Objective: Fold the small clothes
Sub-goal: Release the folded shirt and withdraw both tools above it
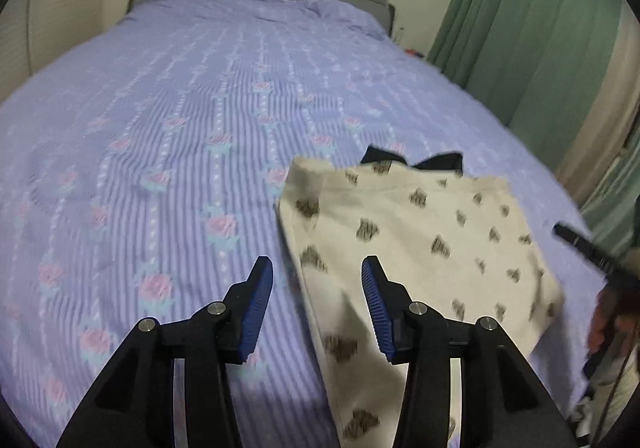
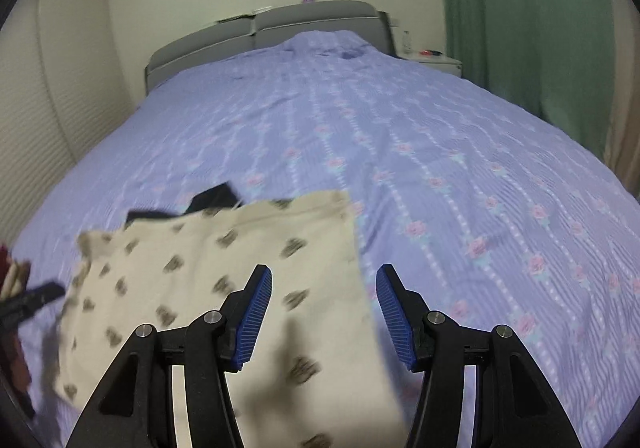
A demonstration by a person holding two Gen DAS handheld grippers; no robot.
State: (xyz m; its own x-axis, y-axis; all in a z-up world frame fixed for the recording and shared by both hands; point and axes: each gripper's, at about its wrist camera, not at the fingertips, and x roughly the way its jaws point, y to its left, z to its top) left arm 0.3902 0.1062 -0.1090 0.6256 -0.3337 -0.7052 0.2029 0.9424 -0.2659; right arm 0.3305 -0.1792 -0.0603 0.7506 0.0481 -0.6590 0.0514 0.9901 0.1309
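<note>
Lying on bed: a cream garment (image 1: 420, 248) with dark printed marks is spread flat on the lilac striped bedspread (image 1: 180, 120), near its foot end
Black piece: a dark cloth (image 1: 416, 160) is seen peeking from under the garment's far edge
Left gripper (image 1: 318, 310): jaws parted, nothing pinched, poised over the garment's left edge
Right gripper (image 2: 324, 314): jaws parted, nothing gripped, poised over the garment's right edge
Backdrop: a grey headboard (image 2: 280, 28) and green curtain (image 2: 528, 28) are seen
</note>
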